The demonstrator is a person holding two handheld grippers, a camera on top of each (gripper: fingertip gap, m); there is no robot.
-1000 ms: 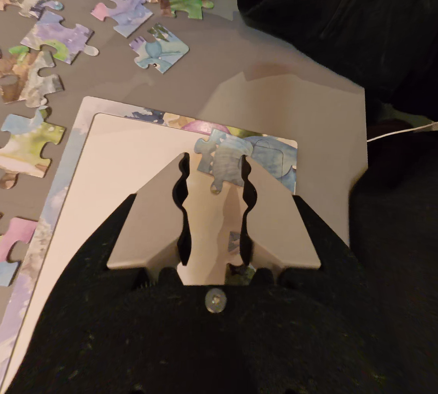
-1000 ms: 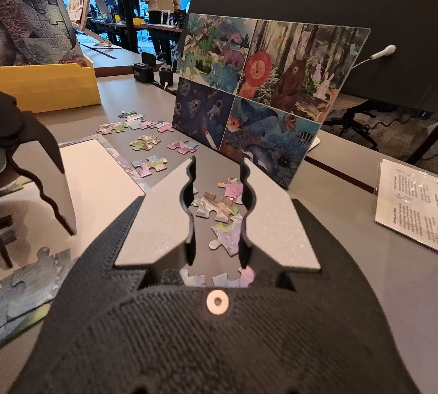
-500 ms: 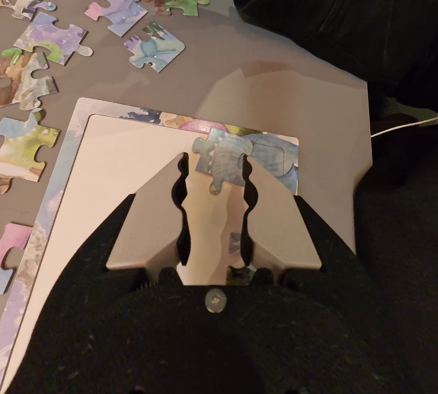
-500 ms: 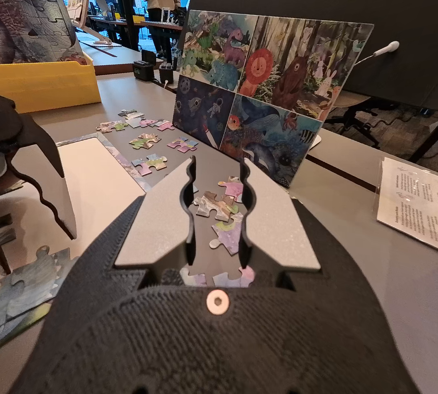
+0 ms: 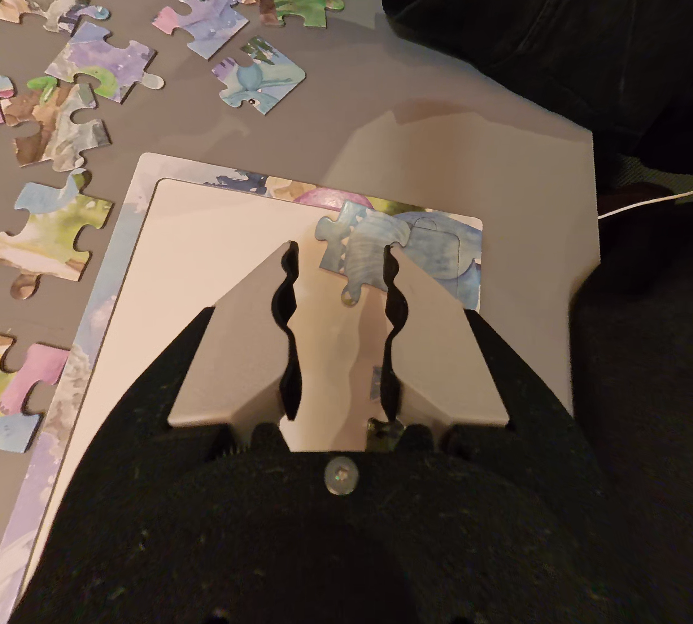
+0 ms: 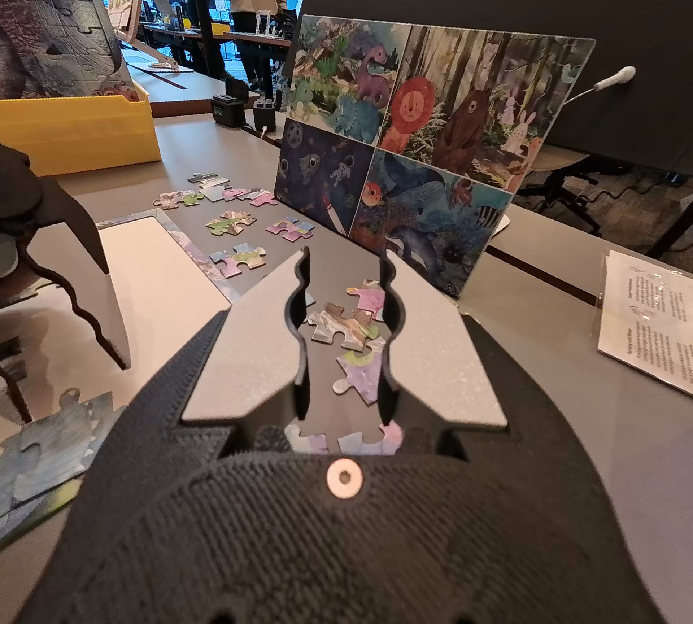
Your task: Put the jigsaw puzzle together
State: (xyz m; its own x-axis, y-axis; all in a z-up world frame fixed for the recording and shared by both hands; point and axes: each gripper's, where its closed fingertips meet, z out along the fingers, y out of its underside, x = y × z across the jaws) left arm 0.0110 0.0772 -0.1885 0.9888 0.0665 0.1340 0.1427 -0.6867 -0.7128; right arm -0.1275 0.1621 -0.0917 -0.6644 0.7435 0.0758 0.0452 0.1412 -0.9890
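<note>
The puzzle tray (image 5: 123,249) with a pastel border lies on the grey table; its white bed is mostly bare. A blue piece (image 5: 360,249) lies in its far right corner beside a fitted corner piece (image 5: 442,253). My left gripper (image 5: 341,249) is open and empty, hovering over the tray just short of the blue piece. My right gripper (image 6: 343,257) is open and empty above loose pieces: a brown-grey one (image 6: 343,324) and a purple one (image 6: 362,369). Several loose pieces (image 5: 101,69) lie left of the tray. The left gripper also shows in the right wrist view (image 6: 75,268).
A picture board (image 6: 412,141) of four scenes stands behind the pieces. A yellow bin (image 6: 75,129) sits at the back left. A printed sheet in a clear holder (image 6: 648,324) is on the right. A person's hand and dark sleeve (image 5: 525,24) reach over the table's far right.
Both grippers stay open and have barely shifted. The left view has drifted slightly, so the tray and loose pieces sit a little differently in frame.
</note>
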